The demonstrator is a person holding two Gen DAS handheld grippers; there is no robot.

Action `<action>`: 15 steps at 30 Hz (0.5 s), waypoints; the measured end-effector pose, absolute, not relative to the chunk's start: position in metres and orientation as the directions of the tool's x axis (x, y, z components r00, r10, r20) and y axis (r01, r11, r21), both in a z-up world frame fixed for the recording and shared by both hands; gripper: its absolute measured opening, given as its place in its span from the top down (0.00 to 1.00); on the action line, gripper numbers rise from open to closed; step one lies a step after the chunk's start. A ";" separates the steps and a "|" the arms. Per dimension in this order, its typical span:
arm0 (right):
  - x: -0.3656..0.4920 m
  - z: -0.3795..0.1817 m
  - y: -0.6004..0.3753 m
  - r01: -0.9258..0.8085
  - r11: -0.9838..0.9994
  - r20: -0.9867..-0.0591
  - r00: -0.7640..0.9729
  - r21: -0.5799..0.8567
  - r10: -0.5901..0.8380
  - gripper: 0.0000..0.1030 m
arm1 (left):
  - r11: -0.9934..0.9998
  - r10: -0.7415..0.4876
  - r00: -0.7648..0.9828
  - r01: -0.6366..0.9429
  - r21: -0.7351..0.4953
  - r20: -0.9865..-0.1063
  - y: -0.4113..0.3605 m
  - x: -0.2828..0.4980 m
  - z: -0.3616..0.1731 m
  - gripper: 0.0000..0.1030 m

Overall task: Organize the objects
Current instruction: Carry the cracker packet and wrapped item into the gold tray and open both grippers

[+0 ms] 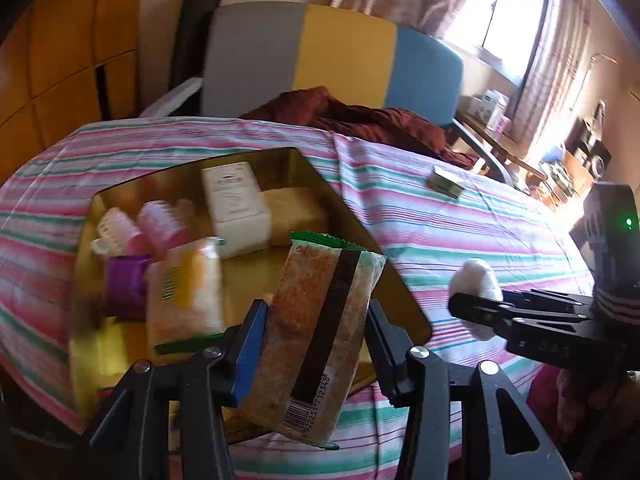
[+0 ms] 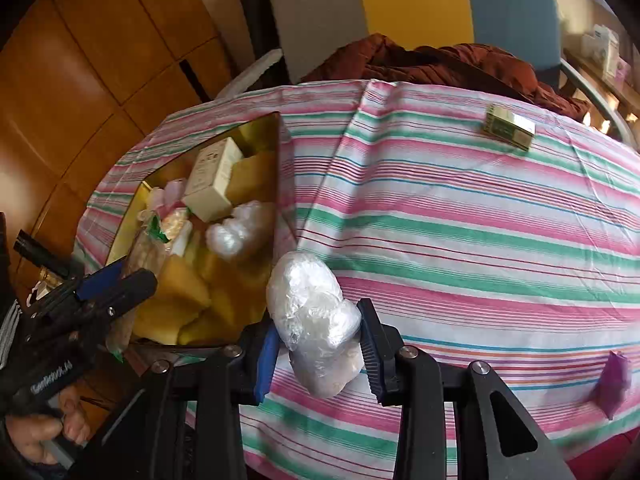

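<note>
Desk cover: cotton-like cloth [image 2: 460, 216] in pink, green and white stripes, creased, one fold running from the far edge toward the tray.
Tray: shallow gold tray [image 1: 348, 216] with a mirror-glossy rectangular floor and low walls, on the left part of the desk.
Tray contents: tall white cardboard box [image 1: 236, 208] lying flat; tan spongy block [image 1: 294, 212] just beside it; pink and white ribbed plastic rollers [image 1: 136, 228]; small purple foil pouch [image 1: 126, 280]; crinkly yellow-and-white snack packet with green seam [image 1: 186, 300], blurred.
Left gripper: left gripper [image 1: 316, 340] above the tray's near right corner; fingers closed partway onto a flat speckled brown snack packet with a black stripe, a barcode and a green serrated seam [image 1: 320, 332], held upright off the surface. Left pad blue, right pad black and ribbed.
Right gripper: right gripper [image 2: 320, 344] just right of the tray's near corner, above the striped cloth; fingers narrowed onto a lumpy white bundle wrapped in wrinkled clear plastic film [image 2: 314, 320], which bulges above and below the pads.
Reflection: the bundle mirrors in the tray's glossy wall.
Loose on cloth: small green-and-gold rectangular carton [image 2: 510, 126] near the far edge; second purple pouch [image 2: 612, 380] near the right edge, well apart from the tray.
Person: a hand [image 2: 44, 428] grips the left handle.
Background: grey, yellow and blue panelled chair back [image 1: 320, 56] with dark red fabric [image 1: 360, 116] heaped against it.
</note>
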State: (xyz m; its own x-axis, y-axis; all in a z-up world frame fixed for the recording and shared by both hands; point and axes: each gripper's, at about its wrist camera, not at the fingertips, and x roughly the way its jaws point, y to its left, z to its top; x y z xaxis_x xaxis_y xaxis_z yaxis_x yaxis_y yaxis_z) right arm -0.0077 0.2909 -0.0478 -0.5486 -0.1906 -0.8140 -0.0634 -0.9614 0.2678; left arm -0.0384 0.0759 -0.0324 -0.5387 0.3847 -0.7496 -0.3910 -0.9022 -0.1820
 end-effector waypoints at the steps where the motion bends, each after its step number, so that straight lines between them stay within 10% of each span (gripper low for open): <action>1: -0.008 -0.046 0.287 -0.053 -0.962 -0.811 -0.552 0.269 -0.196 0.64 | -0.910 0.376 -0.543 -0.370 -0.188 -0.751 0.066 -0.039 -0.032 0.53; 15: -0.023 -0.037 0.218 0.126 -0.957 -0.802 -0.523 0.261 -0.287 0.63 | -0.952 0.287 -0.613 -0.099 -0.289 -0.736 -0.056 -0.047 -0.031 0.53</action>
State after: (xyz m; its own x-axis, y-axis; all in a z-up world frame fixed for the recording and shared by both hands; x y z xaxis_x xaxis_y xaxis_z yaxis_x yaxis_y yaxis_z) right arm -0.0230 0.2180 -0.0371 -0.5229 -0.2874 -0.8025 0.1258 -0.9572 0.2608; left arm -0.0466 -0.0564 -0.0307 -0.6135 0.2874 -0.7355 -0.0991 -0.9521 -0.2894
